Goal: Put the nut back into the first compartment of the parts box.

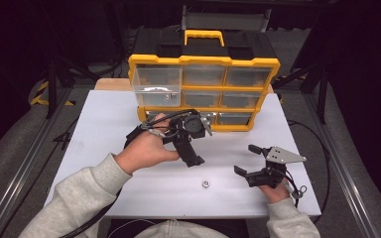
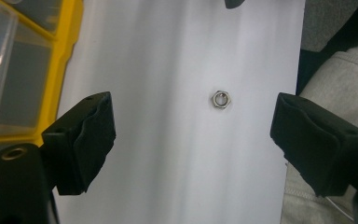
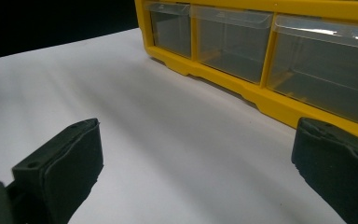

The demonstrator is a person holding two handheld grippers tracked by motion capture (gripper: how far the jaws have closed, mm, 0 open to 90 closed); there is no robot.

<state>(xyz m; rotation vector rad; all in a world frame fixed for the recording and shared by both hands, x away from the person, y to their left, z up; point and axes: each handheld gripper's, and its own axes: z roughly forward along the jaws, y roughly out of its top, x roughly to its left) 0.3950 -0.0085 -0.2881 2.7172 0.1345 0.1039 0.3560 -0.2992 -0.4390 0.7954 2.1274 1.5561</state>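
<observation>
A small steel hex nut [image 1: 205, 184] [image 2: 222, 99] lies flat on the white table [image 1: 109, 148], near its front edge. My left gripper [image 1: 194, 159] [image 2: 193, 135] hangs just above the table behind the nut, pointing down and toward the person. It is open; in the left gripper view the nut lies ahead between the two pads, touching neither. My right gripper [image 1: 245, 159] [image 3: 196, 158] rests to the right of the nut, open with nothing in it, facing the yellow organizer [image 1: 203, 62] [image 3: 270, 100].
The yellow organizer with clear drawers stands at the back of the table. Its top-left drawer [image 1: 156, 84] is pulled out toward me. A grey sleeve [image 2: 340, 79] shows at the table's front edge. Dark floor and metal rails surround the table.
</observation>
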